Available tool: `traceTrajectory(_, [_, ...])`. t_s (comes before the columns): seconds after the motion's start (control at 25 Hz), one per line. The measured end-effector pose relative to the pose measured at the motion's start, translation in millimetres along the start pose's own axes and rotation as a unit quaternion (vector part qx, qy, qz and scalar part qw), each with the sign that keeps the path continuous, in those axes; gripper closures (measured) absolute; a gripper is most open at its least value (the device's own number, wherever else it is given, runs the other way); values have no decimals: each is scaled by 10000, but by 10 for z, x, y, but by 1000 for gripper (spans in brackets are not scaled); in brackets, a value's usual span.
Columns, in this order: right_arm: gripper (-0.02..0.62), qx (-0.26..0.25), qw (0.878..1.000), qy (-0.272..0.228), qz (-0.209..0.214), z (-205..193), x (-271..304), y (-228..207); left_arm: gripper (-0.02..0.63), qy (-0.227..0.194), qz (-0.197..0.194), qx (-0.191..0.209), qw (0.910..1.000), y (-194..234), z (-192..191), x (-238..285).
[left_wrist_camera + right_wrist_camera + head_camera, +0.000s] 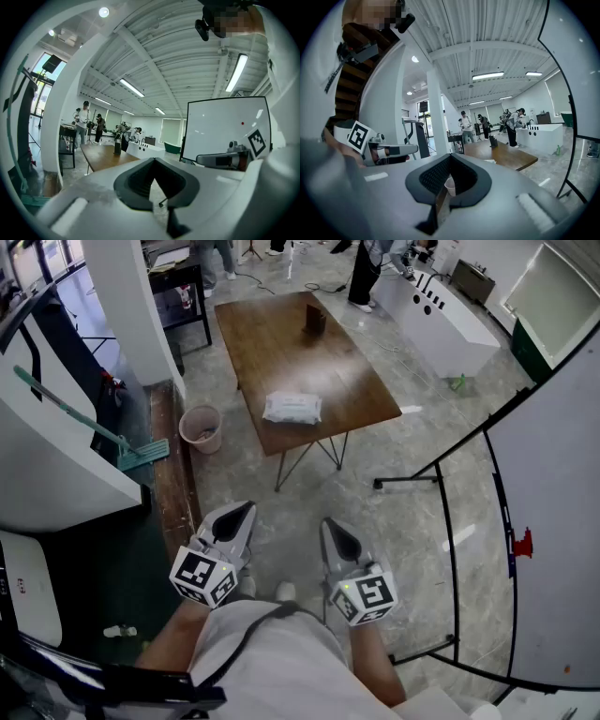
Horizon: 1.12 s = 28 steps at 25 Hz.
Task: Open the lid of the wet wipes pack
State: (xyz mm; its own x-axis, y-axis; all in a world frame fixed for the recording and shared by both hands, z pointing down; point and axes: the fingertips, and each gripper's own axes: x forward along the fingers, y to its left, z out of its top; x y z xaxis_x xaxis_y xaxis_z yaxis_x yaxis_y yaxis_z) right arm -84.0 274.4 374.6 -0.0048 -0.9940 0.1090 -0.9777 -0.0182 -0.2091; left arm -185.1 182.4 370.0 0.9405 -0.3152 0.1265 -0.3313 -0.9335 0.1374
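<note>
A big open room with a grey stone-look floor fills the head view. A brown wooden worktop on thin metal legs stands in the upper middle of the frame. The wet wipes pack lies flat near the worktop's near edge, white and wrapped; whether its lid is up or down cannot be told from here. A small dark object stands upright at the worktop's far end, well apart from the pack.

On the floor just left of the worktop sits a pale pink bin. Further left a green mop leans against a white wall. A white counter is at the upper right. A whiteboard on a black stand fills the right side. People stand at the top edge, cut off by the frame.

Both tools are held low in the bottom middle of the frame, near the person's body and well short of the worktop. The left tool has its jaws brought together with nothing between them. The right tool is likewise closed and empty. Neither touches the pack.
</note>
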Motion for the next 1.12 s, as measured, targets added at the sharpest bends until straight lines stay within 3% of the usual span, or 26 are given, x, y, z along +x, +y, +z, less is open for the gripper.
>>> traceTrajectory(0.28, [586, 226, 9995, -72, 229, 17, -62, -107, 601, 32, 5, 22, 10000, -109, -6, 119])
traceTrajectory(1.12, [586, 325, 9991, 53, 280, -130, -305, -545, 601, 122, 243, 5, 9996, -410, -148, 319])
